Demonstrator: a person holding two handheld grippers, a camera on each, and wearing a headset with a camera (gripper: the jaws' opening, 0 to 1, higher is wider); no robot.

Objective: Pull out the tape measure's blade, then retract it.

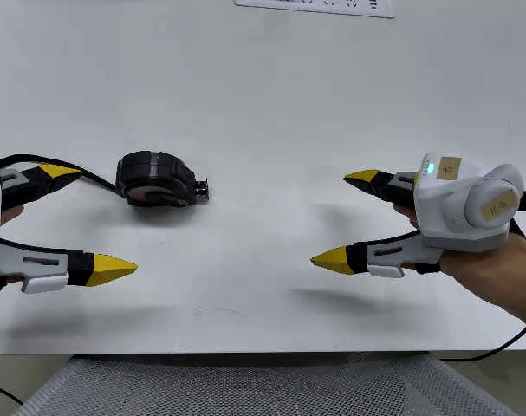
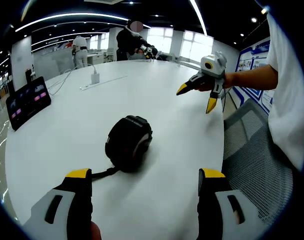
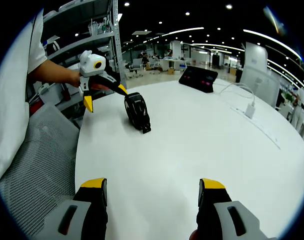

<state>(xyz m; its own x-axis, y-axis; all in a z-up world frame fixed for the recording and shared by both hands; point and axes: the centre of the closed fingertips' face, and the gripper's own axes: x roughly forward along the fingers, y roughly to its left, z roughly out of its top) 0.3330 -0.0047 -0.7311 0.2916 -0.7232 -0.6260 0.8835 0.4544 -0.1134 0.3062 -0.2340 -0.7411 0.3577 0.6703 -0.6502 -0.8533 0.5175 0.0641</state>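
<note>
While both hover level | L claw (image 1: 107, 221) spread nr tape measure (image 1: 159, 179) | R claw (image 1: 329, 218) spread

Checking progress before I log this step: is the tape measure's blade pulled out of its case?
No, the tape measure lies on the table with its end hook tight against the case.

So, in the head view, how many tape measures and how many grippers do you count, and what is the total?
tape measure: 1
grippers: 2, the left gripper and the right gripper, both open
total: 3
</note>
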